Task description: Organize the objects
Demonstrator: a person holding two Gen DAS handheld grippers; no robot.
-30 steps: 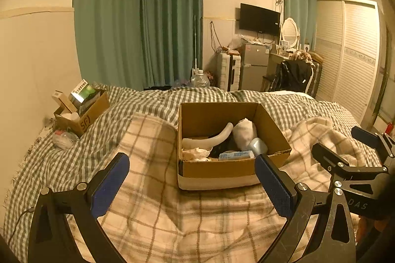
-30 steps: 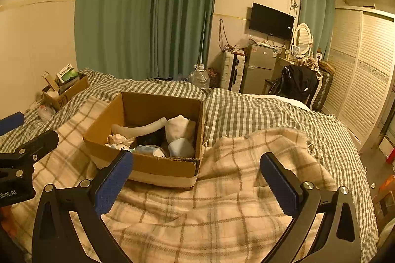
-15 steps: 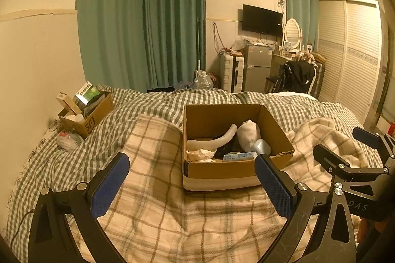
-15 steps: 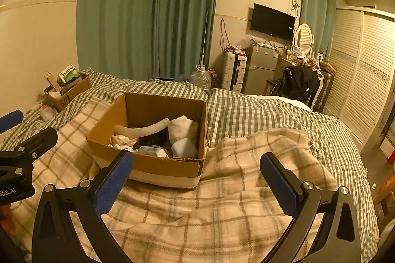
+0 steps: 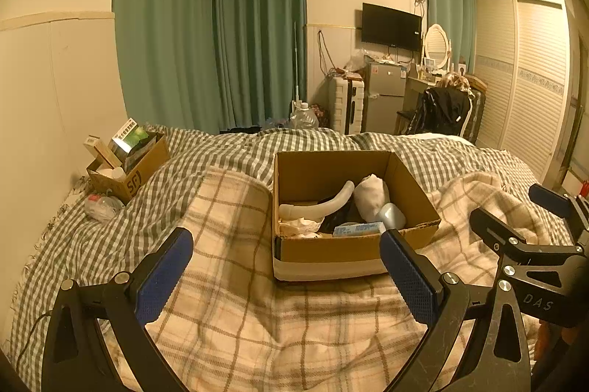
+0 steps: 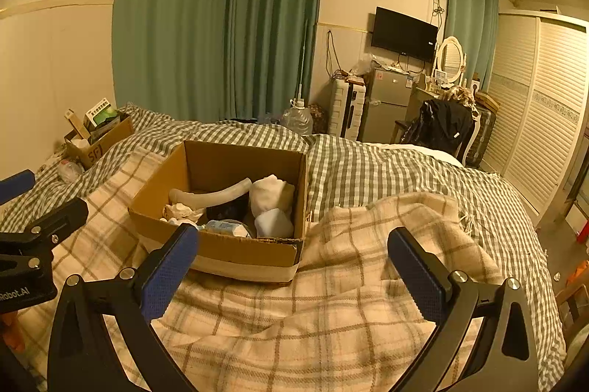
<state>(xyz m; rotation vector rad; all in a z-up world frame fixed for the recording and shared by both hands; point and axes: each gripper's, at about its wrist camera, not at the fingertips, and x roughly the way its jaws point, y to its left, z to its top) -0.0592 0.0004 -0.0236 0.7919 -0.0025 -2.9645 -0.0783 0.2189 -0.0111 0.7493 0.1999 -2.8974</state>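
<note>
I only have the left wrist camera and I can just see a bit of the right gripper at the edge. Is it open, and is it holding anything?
Observer: The right gripper is open, with its fingers wide apart and nothing between them.
Operator: What is it over?
Observer: The plaid blanket. The cardboard box sits ahead and to its left, and the gripper's left finger lines up with the box's near wall.
Operator: Anything past the bed's right edge?
Observer: Bare floor, and an orange object at the edge of the frame. I cannot tell what it is.
</note>
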